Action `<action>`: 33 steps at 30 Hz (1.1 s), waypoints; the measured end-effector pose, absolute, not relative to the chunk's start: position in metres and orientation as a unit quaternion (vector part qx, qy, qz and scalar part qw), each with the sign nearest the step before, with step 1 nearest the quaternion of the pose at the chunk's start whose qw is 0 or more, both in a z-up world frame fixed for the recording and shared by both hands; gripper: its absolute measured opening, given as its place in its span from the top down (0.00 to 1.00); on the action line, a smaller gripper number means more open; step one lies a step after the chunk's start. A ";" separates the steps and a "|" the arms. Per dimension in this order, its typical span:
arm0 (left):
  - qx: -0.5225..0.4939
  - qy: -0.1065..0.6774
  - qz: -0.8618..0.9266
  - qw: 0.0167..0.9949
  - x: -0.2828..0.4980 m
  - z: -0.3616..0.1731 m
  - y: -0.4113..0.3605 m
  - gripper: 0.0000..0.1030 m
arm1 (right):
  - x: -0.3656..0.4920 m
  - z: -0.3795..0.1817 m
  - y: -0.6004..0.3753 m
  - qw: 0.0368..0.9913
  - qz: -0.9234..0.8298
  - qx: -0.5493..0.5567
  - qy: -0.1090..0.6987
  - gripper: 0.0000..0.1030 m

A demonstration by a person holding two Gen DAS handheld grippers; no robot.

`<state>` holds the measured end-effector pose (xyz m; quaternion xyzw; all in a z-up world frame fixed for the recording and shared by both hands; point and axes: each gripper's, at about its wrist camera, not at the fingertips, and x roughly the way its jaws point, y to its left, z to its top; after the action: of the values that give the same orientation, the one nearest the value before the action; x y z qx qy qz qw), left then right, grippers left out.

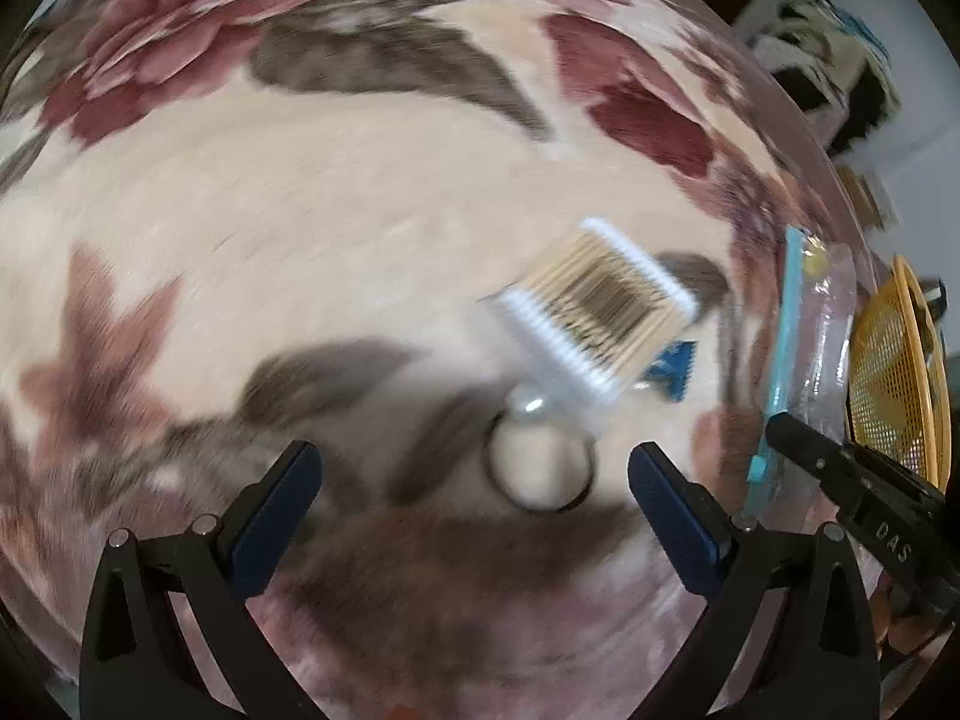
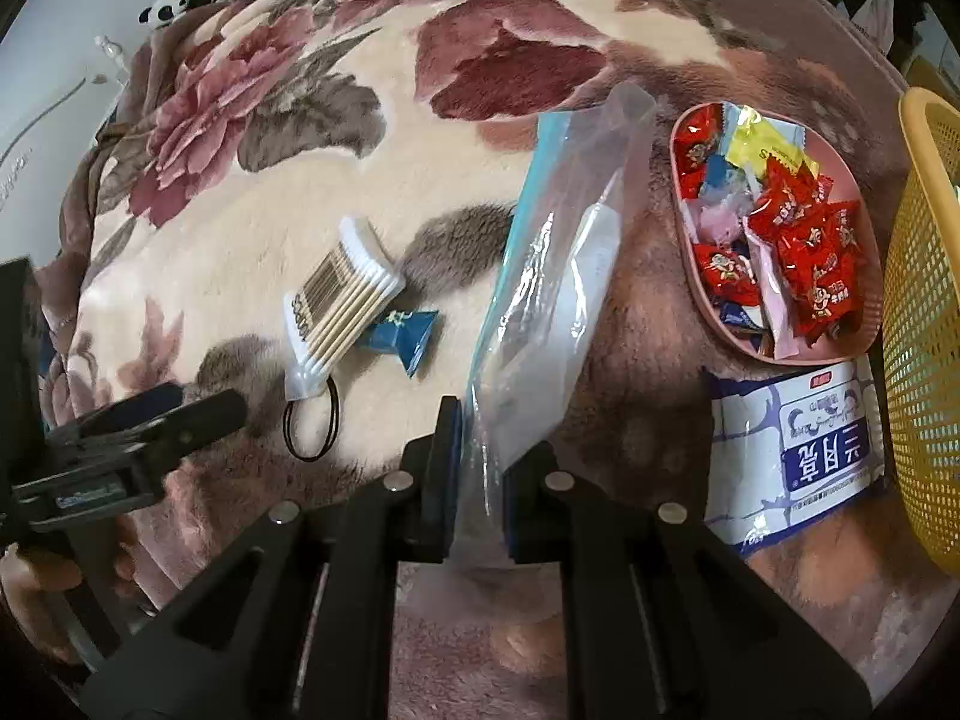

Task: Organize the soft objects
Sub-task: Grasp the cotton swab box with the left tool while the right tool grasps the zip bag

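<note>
With the right gripper (image 2: pixel 480 474) clamped on the zip bag (image 2: pixel 540 276), bring the wide-open, empty left gripper (image 1: pixel 474 498) squarely over the cotton swabs (image 1: pixel 600 306).

Motion blur smears the left wrist view, softening the cotton swab pack (image 1: pixel 597 309), the hair tie (image 1: pixel 540 468) and the blanket's floral print (image 1: pixel 300 192). The yellow basket (image 2: pixel 927 324) runs off the right edge of the right wrist view, and the wet-wipes pack (image 2: pixel 798 450) lies partly beneath the pink candy tray (image 2: pixel 678 180).

Clear blue-edged zip bag (image 2: pixel 540 276) on floral blanket, near end raised.
</note>
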<state>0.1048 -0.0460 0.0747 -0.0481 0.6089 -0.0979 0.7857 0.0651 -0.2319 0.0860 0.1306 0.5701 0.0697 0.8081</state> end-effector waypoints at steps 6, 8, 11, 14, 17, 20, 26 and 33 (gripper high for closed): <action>0.019 0.609 -0.137 0.781 0.131 0.066 -0.087 0.01 | 0.069 0.085 -0.232 0.811 0.082 0.134 0.564 0.89; 0.039 0.608 -0.150 0.778 0.138 0.062 -0.098 0.01 | 0.069 0.083 -0.233 0.810 0.087 0.135 0.564 0.89; 0.055 0.609 -0.164 0.774 0.149 0.053 -0.108 0.01 | 0.071 0.079 -0.232 0.808 0.090 0.130 0.567 0.89; 0.033 0.610 -0.173 0.773 0.156 0.049 -0.109 0.15 | 0.072 0.073 -0.231 0.805 0.094 0.131 0.571 0.89; 0.011 0.607 -0.177 0.775 0.158 0.048 -0.106 0.22 | 0.073 0.070 -0.231 0.803 0.095 0.129 0.574 0.89; 0.000 0.603 -0.170 0.779 0.155 0.052 -0.100 0.30 | 0.072 0.071 -0.229 0.803 0.097 0.127 0.574 0.89; -0.009 0.587 -0.144 0.797 0.140 0.073 -0.083 0.36 | 0.064 0.082 -0.221 0.809 0.107 0.121 0.565 0.89; -0.011 0.577 -0.127 0.807 0.108 0.094 -0.064 0.52 | 0.049 0.099 -0.211 0.817 0.117 0.117 0.552 0.89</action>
<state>0.1083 -0.0636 0.0936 -0.0111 0.5769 -0.1267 0.8068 0.0490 -0.2110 0.0988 0.1166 0.5524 0.1171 0.8170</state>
